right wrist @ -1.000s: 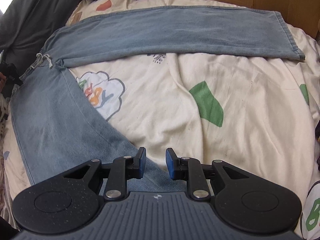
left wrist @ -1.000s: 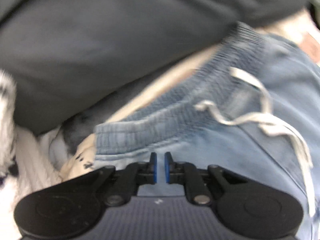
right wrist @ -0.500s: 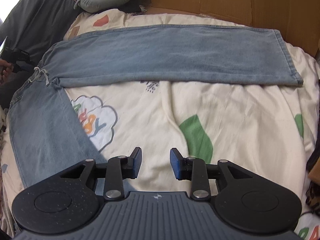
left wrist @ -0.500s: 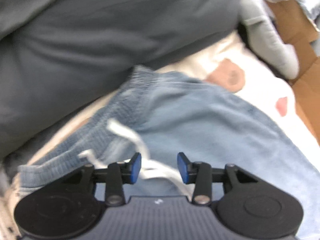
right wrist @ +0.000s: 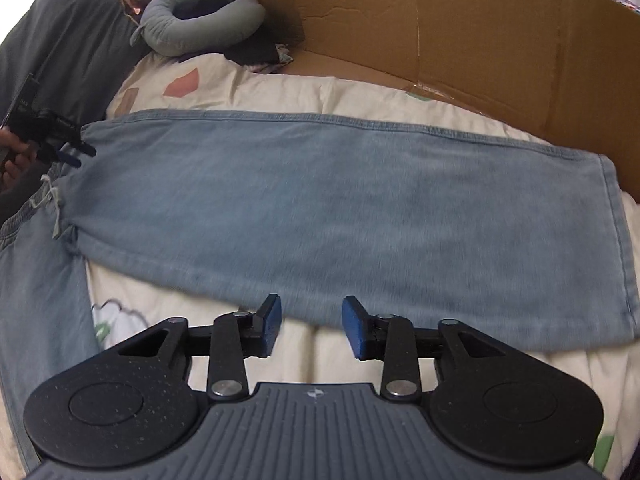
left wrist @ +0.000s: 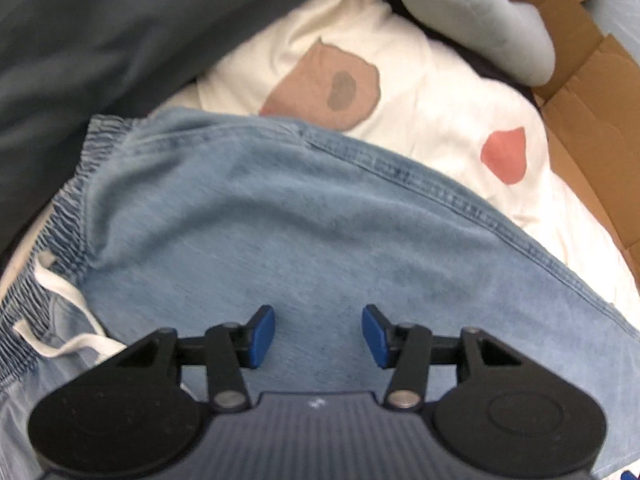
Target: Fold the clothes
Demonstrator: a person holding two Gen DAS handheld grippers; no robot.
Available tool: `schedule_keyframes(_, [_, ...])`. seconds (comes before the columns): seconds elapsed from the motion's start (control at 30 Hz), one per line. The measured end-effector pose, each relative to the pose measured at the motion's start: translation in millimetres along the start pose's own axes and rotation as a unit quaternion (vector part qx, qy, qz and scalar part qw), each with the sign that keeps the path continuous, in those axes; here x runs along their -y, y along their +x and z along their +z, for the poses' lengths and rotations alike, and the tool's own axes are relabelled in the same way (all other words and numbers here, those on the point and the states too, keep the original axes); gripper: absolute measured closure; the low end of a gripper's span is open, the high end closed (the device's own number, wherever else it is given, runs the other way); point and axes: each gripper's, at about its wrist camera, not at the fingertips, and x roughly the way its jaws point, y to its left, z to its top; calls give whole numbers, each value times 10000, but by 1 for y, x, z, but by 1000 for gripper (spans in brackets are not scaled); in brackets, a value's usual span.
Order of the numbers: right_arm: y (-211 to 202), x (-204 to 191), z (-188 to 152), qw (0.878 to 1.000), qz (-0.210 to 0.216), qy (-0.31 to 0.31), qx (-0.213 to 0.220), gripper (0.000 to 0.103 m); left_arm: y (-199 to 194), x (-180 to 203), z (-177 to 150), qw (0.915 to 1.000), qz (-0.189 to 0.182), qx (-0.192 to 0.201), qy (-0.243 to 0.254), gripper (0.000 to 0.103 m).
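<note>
**Jeans spread on a printed quilt, both grippers empty: risks to the next fold**

The quilt carries the jeans, one leg laid flat across it toward the cardboard wall, the other leg splayed away from the crotch; the elastic waistband and white drawstring lie at the left; the left gripper hangs over the hip denim, the right gripper at the flat leg's near edge, and each has just been opening its jaws to a medium gap with nothing between them; judged risks: a pinch that catches the quilt along with the denim drags the bedding; a grip on one layer alone skews the fold; the loose drawstring may snag
</note>
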Motion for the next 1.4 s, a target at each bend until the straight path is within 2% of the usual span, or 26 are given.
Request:
schedule_keyframes(0.1, [13,4,11,9999,-29,-21,-161,59,13,-2,2,9995,193,-216,-119,51])
schedule_keyframes(0.17, [22,7,14,9996,-86,3,-281,59,20,-5,3,9992,303,-200,-173,48])
schedule_keyframes(0.33, [44,20,14,9974,-374,172,-593,59,27,-15,12,9981,538,152,-272,44])
schedule_keyframes(0.43, [48,27,10,9972,-411,208,-591,60,26,-23,17,9969,630,268,-390,44])
schedule_keyframes(0.5, [50,30,8,9972,-418,196,-585,60,18,-30,20,9965,587,314,-508,52])
schedule_keyframes(0.57, [50,29,8,9969,-452,159,-619,60,6,-37,22,9962,479,364,-636,69])
schedule_keyframes(0.7, [50,27,7,9966,-520,187,-618,60,-18,-57,29,9949,329,637,-705,74])
schedule_keyframes(0.77, [51,26,6,9965,-555,211,-591,60,-23,-66,38,9941,363,689,-756,82])
schedule_keyframes(0.9, [51,25,3,9966,-607,250,-505,59,-19,-77,60,9916,444,754,-957,83])
schedule_keyframes(1.07, [52,26,5,9963,-596,275,-552,59,4,-85,75,9893,514,689,-1179,83])
schedule_keyframes(1.13, [53,27,7,9962,-582,237,-598,59,13,-89,79,9866,457,670,-1416,83])
schedule_keyframes(1.23, [55,27,7,9961,-570,241,-633,59,29,-90,82,9853,591,623,-1479,83])
schedule_keyframes(1.3, [55,27,8,9960,-567,230,-655,59,38,-94,83,9835,657,619,-1571,88])
schedule_keyframes(1.37, [56,28,8,9959,-553,233,-680,59,44,-98,83,9812,699,647,-1680,100])
schedule_keyframes(1.4, [56,29,9,9959,-533,237,-696,59,46,-101,85,9805,727,677,-1697,100])
